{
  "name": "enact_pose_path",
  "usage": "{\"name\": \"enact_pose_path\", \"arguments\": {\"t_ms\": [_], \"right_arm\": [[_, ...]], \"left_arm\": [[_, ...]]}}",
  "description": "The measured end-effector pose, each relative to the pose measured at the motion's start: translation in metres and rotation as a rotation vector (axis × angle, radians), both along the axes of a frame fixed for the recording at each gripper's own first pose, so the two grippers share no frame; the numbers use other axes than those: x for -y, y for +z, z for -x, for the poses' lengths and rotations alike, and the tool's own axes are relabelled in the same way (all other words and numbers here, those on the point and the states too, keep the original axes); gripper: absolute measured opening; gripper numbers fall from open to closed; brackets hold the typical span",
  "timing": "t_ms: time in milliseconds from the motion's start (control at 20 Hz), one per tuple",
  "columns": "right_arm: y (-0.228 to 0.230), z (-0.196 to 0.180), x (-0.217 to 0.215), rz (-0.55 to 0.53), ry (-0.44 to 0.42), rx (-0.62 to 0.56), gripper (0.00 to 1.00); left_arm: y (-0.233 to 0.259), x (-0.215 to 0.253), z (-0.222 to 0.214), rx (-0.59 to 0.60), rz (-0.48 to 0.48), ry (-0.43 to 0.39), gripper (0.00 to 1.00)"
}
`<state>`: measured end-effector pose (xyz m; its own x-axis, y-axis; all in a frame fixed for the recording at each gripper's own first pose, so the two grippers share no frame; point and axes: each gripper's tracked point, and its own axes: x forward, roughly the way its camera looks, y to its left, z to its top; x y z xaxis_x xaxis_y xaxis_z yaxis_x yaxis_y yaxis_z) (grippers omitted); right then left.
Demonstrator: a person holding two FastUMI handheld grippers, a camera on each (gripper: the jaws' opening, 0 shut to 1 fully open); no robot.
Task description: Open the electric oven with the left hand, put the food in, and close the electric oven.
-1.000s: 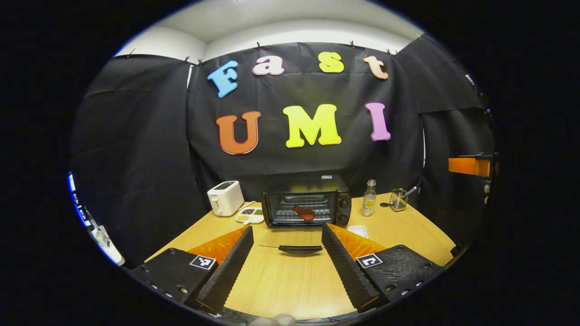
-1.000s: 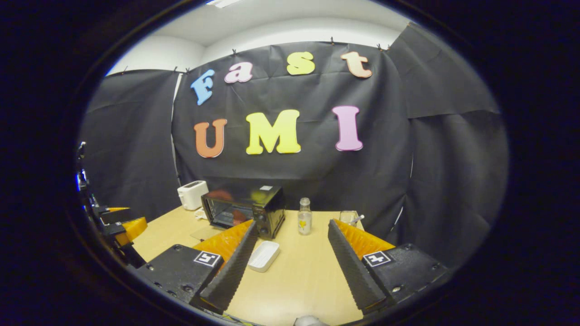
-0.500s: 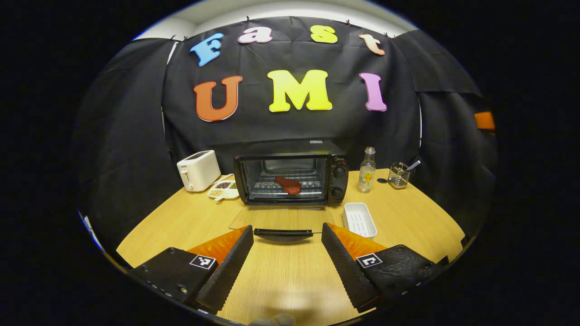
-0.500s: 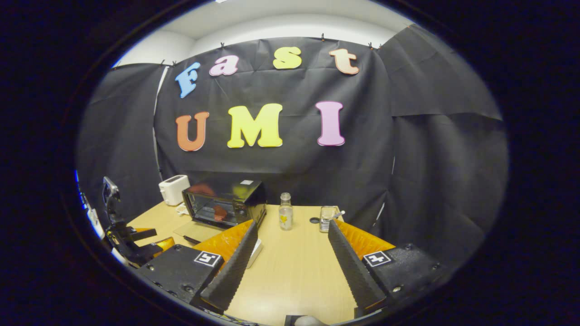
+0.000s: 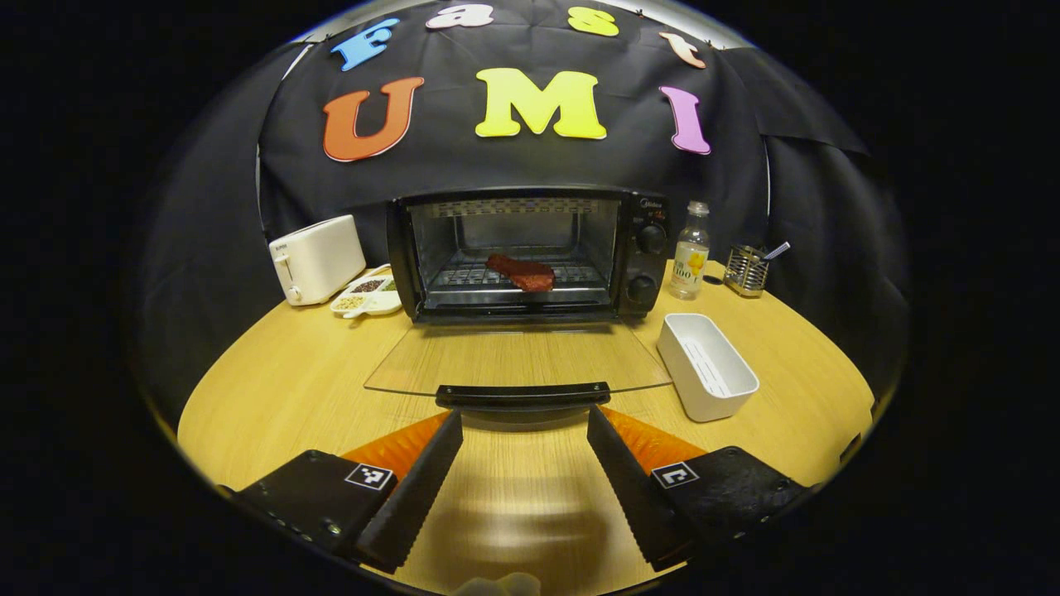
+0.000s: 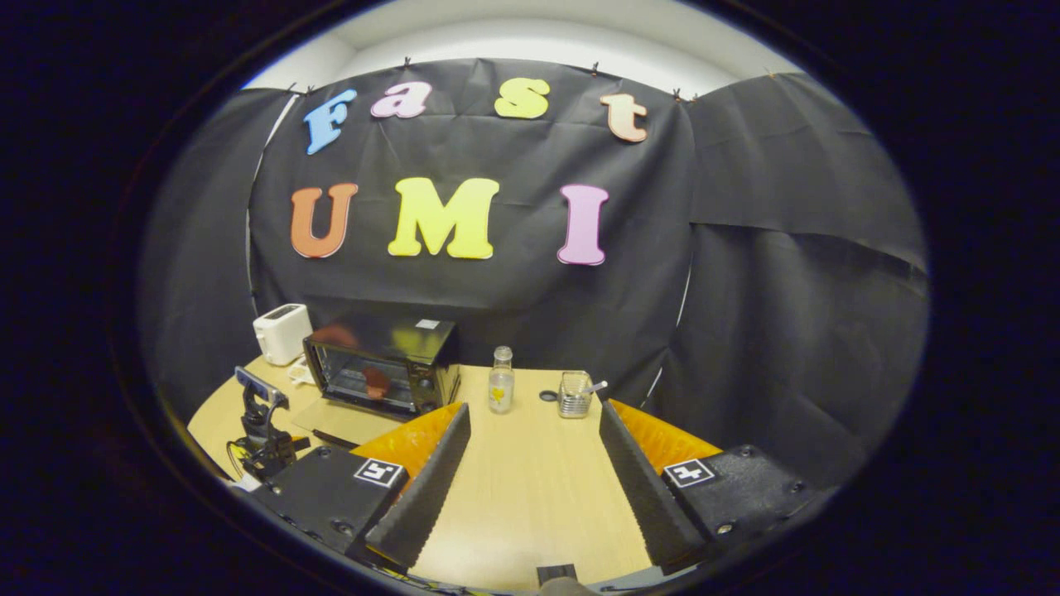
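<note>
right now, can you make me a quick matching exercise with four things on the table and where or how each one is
Things:
1. oven door
2. piece of meat
3. white tray
4. toaster

Places or states:
A. on the table left of the oven
B. folded down flat, handle toward the left gripper's fingers
C. on the rack inside the oven
D. empty, on the table right of the open door

Pairs: 1-B, 2-C, 3-D, 4-A
</note>
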<state>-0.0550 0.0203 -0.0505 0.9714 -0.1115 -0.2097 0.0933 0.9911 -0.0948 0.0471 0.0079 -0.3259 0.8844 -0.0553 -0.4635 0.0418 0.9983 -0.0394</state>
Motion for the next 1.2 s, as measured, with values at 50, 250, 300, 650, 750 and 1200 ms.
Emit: {"name": "enact_pose_path", "arguments": {"t_ms": [50,250,300,650,750,1200], "right_arm": [[0.001,0.0,-0.003,0.009,-0.003,-0.005,0.97],[0.005,0.0,-0.006,0.017,-0.017,-0.024,1.0],[0.006,-0.001,-0.005,0.02,-0.021,-0.023,1.0],[0.004,-0.003,0.004,-0.001,-0.046,-0.034,1.0],[0.006,-0.003,0.007,0.018,-0.052,-0.034,1.0],[0.013,-0.007,0.011,-0.013,-0.042,-0.008,1.0]], "left_arm": [[-0.005,0.002,-0.006,-0.003,-0.001,-0.008,0.97],[-0.023,0.006,-0.02,-0.029,0.002,-0.022,0.97],[-0.027,0.006,-0.023,-0.036,-0.002,-0.02,0.97],[-0.031,0.001,-0.026,-0.045,-0.042,-0.016,0.97],[-0.029,0.002,-0.028,-0.044,-0.052,-0.018,0.97],[-0.006,0.002,-0.032,-0.026,-0.037,-0.006,0.98]]}}
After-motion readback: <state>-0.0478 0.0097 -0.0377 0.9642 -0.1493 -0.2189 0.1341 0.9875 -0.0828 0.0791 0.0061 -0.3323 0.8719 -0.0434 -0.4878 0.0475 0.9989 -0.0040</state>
